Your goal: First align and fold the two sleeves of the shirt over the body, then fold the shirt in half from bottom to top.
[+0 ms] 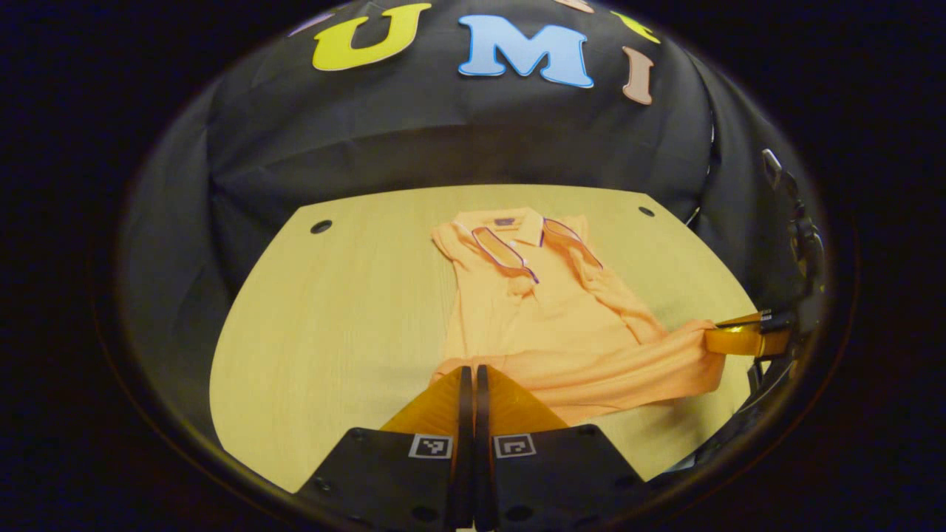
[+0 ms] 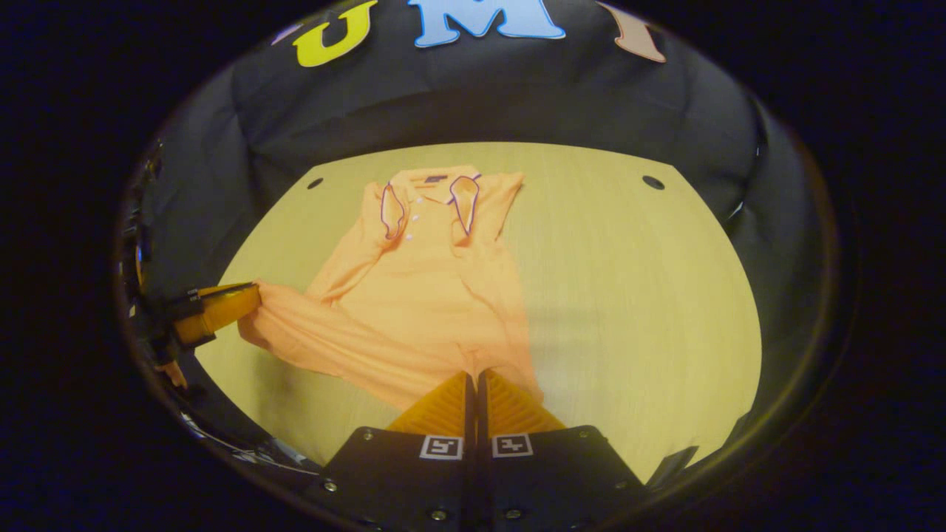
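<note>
The soft, limp orange polo shirt (image 1: 539,318) on the pale wooden counter (image 1: 332,332) sags between left gripper (image 1: 473,373) and right gripper (image 2: 473,378), fingers pinched closed on its lower-frame hem corners, the sensible hold.

Hem corner: the shirt's (image 1: 547,318) bottom corner disappears between the left gripper's (image 1: 474,373) closed fingers; how much cloth is caught cannot be told.
Other corner: in the right gripper view, the shirt's (image 2: 429,295) near edge runs under the right gripper (image 2: 474,378), hidden there.
Sleeves: both lie folded onto the shirt, their cuffs too bunched to make out.
Table (image 1: 332,332): its near edge is cut off below the shirt.
</note>
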The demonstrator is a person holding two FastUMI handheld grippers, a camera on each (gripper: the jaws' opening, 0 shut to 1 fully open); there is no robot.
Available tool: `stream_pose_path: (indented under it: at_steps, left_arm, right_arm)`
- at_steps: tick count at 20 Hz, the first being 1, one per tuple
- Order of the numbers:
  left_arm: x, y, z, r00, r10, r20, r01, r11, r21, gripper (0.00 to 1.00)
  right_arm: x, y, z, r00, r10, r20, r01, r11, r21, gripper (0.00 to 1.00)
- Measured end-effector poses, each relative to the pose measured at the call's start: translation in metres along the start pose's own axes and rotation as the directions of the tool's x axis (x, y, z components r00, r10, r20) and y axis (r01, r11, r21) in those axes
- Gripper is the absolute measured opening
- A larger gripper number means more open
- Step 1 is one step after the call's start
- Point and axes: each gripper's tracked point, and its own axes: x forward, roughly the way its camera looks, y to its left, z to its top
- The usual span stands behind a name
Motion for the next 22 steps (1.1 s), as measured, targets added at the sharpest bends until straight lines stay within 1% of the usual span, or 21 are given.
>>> stream_pose_path:
  at_steps: [3, 8, 12, 15, 18, 22]
  left_arm:
    - [0.018, 0.007, 0.039, 0.999, 0.001, 0.038, -0.002, 1.000, 0.011, 0.06]
    - [0.051, 0.020, 0.109, 0.994, 0.007, 0.107, -0.008, 1.000, 0.011, 0.07]
    - [0.093, 0.033, 0.164, 0.988, 0.009, 0.154, -0.013, 1.000, 0.022, 0.06]
    - [0.128, 0.035, 0.202, 0.983, 0.011, 0.182, -0.018, 0.999, 0.035, 0.06]
    - [0.161, 0.038, 0.228, 0.978, 0.009, 0.206, -0.016, 0.999, 0.032, 0.06]
    - [0.206, 0.042, 0.255, 0.970, 0.000, 0.243, -0.001, 1.000, 0.005, 0.06]
  right_arm:
    - [0.007, -0.004, 0.043, 0.999, -0.001, 0.051, 0.002, 1.000, -0.019, 0.00]
    - [0.033, -0.014, 0.110, 0.993, 0.001, 0.119, 0.006, 0.999, -0.052, 0.00]
    - [0.057, -0.023, 0.162, 0.987, 0.003, 0.160, 0.009, 0.997, -0.078, 0.00]
    - [0.075, -0.031, 0.197, 0.981, 0.006, 0.196, 0.010, 0.997, -0.078, 0.00]
    - [0.096, -0.043, 0.222, 0.976, 0.009, 0.220, 0.004, 0.998, -0.058, 0.00]
    - [0.126, -0.056, 0.247, 0.968, 0.010, 0.252, -0.001, 0.999, -0.035, 0.00]
